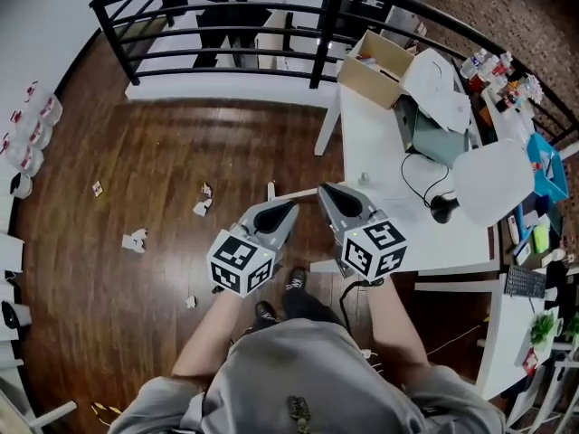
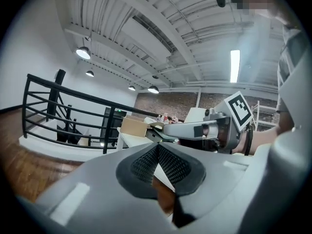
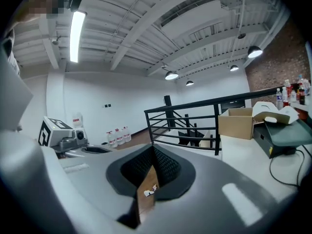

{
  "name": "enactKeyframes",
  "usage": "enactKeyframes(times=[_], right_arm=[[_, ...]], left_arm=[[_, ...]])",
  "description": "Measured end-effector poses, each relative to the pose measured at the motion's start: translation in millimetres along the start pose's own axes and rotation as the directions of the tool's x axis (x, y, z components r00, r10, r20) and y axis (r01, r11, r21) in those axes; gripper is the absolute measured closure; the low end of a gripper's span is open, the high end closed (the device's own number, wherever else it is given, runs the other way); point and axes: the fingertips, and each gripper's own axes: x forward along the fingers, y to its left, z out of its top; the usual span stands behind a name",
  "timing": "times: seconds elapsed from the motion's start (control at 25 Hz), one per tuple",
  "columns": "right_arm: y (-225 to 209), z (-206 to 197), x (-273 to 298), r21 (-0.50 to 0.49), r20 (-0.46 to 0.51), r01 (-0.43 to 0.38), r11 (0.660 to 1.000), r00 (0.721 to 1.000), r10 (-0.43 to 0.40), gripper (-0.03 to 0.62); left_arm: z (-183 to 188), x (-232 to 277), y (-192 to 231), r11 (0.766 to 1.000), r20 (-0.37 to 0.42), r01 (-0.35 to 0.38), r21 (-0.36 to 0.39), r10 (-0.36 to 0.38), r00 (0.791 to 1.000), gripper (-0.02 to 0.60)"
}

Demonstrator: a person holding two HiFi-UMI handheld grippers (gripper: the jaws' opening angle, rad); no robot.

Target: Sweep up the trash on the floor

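Scraps of white paper trash lie on the dark wood floor: one scrap [image 1: 203,205] ahead of me, a crumpled piece [image 1: 135,240] to its left, a small bit [image 1: 97,188] farther left and another bit [image 1: 190,302] near my feet. My left gripper [image 1: 291,209] is held in front of my body, shut and empty. Beside it, my right gripper [image 1: 324,191] is also shut with nothing in it. In the left gripper view the left gripper [image 2: 157,147] has its pads pressed together, and the right gripper's body [image 2: 209,128] shows beyond. In the right gripper view the right gripper [image 3: 152,150] is closed too.
A white table [image 1: 380,152] stands just right of the grippers, with a cardboard box [image 1: 375,66], a cable and clutter on it. A black railing [image 1: 226,25] runs across the far side. Water bottles [image 1: 27,134] line the left wall.
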Motion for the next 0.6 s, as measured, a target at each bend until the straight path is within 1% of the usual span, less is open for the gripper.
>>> enactKeyframes(times=[0.08,0.16,0.24,0.36,0.44,0.6], right_arm=[[-12,7,11,-0.024,0.004,0.001,1.0,1.0,-0.001,0.594],[-30,15,15,-0.037,0.014,0.015,0.999,1.0,-0.015,0.594],[-49,21,13,-0.033,0.026,0.031,0.999,0.999,-0.031,0.594],[-76,24,12,-0.016,0.036,0.056,0.998,0.998,-0.056,0.594],[-94,18,11,-0.008,0.023,0.09,0.996,0.996,-0.09,0.594],[-123,3,-1,-0.011,-0.028,0.188,0.982,0.982,-0.188,0.592]], left_arm=[[8,15,6,1.0,-0.007,0.001,0.027,-0.001,1.0,0.575],[13,32,14,1.0,-0.02,-0.003,0.024,0.004,1.0,0.576],[13,47,19,1.0,-0.038,-0.001,0.018,0.002,0.999,0.575],[8,71,28,0.999,-0.06,0.012,0.031,-0.01,0.998,0.577],[-1,88,33,0.999,-0.086,0.032,0.03,-0.029,0.996,0.575],[-35,112,37,0.997,-0.16,0.073,-0.024,-0.076,0.984,0.575]])
